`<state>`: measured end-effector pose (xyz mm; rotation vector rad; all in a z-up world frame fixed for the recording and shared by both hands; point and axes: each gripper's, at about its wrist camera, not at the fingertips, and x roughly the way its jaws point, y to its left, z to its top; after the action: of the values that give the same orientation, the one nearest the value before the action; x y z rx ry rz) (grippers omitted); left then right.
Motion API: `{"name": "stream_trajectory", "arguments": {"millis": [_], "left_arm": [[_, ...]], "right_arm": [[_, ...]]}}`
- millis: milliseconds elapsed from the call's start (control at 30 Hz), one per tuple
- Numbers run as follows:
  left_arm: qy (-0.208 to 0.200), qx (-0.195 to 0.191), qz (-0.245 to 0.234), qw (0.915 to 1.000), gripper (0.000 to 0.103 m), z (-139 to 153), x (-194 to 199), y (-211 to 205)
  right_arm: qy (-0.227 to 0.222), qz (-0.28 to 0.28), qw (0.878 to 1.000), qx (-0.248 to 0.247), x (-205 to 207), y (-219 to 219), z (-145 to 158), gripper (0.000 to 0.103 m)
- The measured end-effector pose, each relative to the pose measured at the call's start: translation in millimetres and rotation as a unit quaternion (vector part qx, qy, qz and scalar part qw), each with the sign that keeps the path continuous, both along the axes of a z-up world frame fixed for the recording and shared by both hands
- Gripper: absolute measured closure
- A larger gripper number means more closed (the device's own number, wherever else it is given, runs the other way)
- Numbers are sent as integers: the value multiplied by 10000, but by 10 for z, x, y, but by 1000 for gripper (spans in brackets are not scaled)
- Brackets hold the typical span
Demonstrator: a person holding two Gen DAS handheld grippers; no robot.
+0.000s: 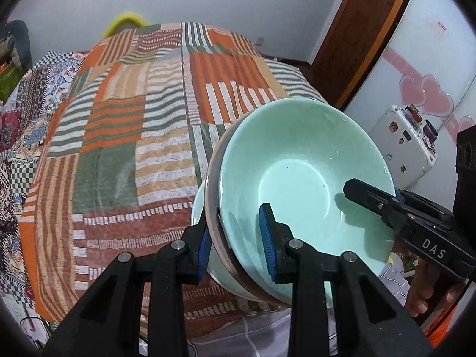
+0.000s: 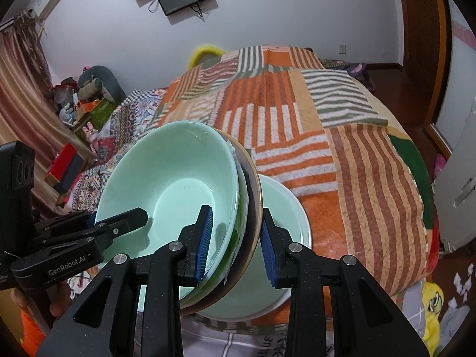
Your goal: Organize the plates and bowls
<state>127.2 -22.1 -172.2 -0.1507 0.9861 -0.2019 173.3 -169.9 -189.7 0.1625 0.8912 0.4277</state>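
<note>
A mint-green bowl [image 1: 297,172] [image 2: 175,178] sits nested in a dark dish with a brown rim [image 1: 212,208] [image 2: 255,190], and a darker green layer shows between them. My left gripper [image 1: 238,244] is shut on the near rim of this stack, one pad inside the bowl and one outside the brown rim. My right gripper [image 2: 236,244] is shut on the opposite rim the same way. Each gripper shows in the other's view: right gripper [image 1: 386,208], left gripper [image 2: 119,223]. The stack hangs tilted over a wider pale green bowl [image 1: 197,208] [image 2: 285,205] at the bed's near edge. Contact between them cannot be told.
A bed with an orange, green and white striped patchwork quilt [image 1: 134,136] [image 2: 342,154] fills the space ahead. A white fridge with stickers [image 1: 407,142] stands right of the bed. Clutter and boxes [image 2: 86,110] sit at the far left. A person's hand [image 1: 428,291] holds the right gripper.
</note>
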Motion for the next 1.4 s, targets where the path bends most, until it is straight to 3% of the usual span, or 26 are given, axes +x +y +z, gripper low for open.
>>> {"name": "stream_trajectory", "arguments": {"millis": [567, 833, 1033, 1200, 1400], "left_arm": [[538, 39, -29, 9985, 73, -430, 200, -55], [504, 128, -51, 9986, 73, -458, 196, -70], [306, 162, 46, 9994, 68, -328, 168, -35], [110, 197, 106, 9997, 67, -164, 76, 10], [-608, 156, 182, 9979, 67, 326, -163, 22]], "right_arm": [[550, -53, 9985, -27, 103, -47, -363, 75], [497, -5, 9988, 10, 92, -32, -374, 72], [467, 25, 9989, -98, 82, -10, -360, 71], [81, 1, 9996, -261, -18, -25, -169, 65], [-397, -7, 9990, -180, -155, -112, 156, 64]]}}
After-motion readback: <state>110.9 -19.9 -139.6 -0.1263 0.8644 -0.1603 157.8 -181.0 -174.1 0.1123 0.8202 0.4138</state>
